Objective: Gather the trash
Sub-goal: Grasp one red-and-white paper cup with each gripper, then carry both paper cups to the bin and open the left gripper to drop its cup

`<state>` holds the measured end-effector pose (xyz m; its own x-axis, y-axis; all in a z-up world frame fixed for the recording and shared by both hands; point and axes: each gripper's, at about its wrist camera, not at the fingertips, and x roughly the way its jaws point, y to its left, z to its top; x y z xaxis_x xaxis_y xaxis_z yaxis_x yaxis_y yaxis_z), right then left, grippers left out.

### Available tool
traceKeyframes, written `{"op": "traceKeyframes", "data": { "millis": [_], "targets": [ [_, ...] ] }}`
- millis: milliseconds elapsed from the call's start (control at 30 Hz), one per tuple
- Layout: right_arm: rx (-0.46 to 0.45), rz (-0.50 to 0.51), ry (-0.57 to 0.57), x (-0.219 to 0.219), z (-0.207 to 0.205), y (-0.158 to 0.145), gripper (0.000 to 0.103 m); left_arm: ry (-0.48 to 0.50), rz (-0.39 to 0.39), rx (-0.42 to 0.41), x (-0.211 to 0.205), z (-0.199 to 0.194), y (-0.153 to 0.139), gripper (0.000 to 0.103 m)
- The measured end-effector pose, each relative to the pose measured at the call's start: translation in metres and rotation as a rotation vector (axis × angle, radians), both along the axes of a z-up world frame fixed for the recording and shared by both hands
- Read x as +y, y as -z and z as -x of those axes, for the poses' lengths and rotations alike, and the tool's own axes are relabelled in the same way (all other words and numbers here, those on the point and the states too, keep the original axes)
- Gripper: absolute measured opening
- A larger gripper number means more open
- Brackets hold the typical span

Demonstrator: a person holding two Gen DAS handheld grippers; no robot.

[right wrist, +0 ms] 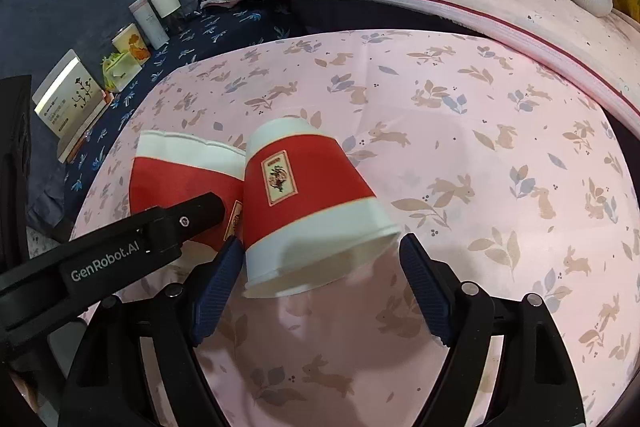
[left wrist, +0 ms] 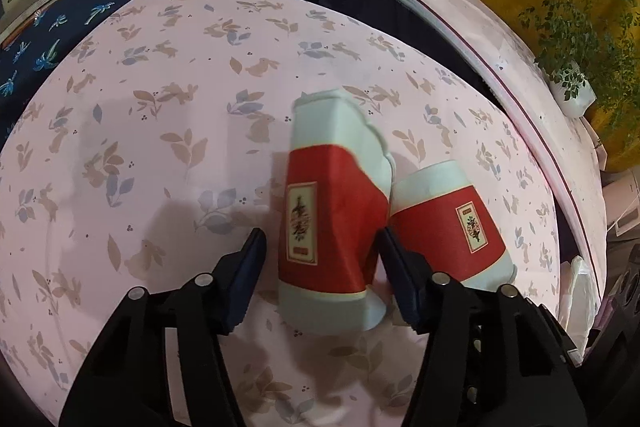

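Two red-and-white paper cups lie on their sides, touching, on a counter covered by a pink rabbit-print cloth [left wrist: 160, 107]. The crushed cup [left wrist: 336, 211] sits between the fingers of the left gripper [left wrist: 320, 247], jaws wide apart; the right pad appears to touch the cup wall, the left pad stands just clear, so no firm hold is evident. The intact cup [right wrist: 312, 203] lies tilted with its mouth toward the right wrist camera, between the fingers of the right gripper [right wrist: 320, 259]; jaws are wide, the left pad is at or very near the cup, the right pad apart from it. In the right wrist view the left gripper's arm crosses the crushed cup. Boxes and jars [right wrist: 156, 15] line a dark blue cloth behind.
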<state>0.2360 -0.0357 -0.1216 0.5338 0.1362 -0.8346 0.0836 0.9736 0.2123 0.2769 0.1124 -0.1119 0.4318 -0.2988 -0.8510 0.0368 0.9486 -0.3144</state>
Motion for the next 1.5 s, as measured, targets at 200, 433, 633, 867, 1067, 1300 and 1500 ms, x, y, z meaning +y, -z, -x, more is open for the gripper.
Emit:
{"op": "traceKeyframes", "data": {
  "millis": [200, 433, 633, 867, 1067, 1300, 1500],
  "targets": [
    [-0.014, -0.026, 0.007, -0.001, 0.003, 0.0, 0.051, 0.013, 0.003, -0.012, -0.001, 0.003, -0.005, 0.042],
    [-0.052, -0.009, 0.004, -0.007, 0.017, -0.018, 0.046, 0.019, -0.016, -0.051, -0.007, 0.014, -0.023, 0.042],
    [-0.085, -0.002, 0.023, -0.021, 0.035, -0.04, 0.033, 0.041, -0.028, -0.091, -0.024, 0.03, -0.046, 0.042],
    [-0.126, -0.008, 0.062, -0.045, 0.066, -0.063, 0.032, 0.082, -0.037, -0.13, -0.053, 0.057, -0.07, 0.042],
    [-0.171, 0.008, 0.105, -0.074, 0.096, -0.087, 0.032, 0.136, -0.052, -0.165, -0.088, 0.081, -0.088, 0.042],
    [-0.203, 0.021, 0.175, -0.116, 0.128, -0.105, 0.032, 0.205, -0.061, -0.194, -0.132, 0.107, -0.103, 0.042],
    [-0.224, 0.046, 0.225, -0.152, 0.156, -0.113, 0.032, 0.256, -0.065, -0.202, -0.17, 0.125, -0.107, 0.042]
  ]
}}
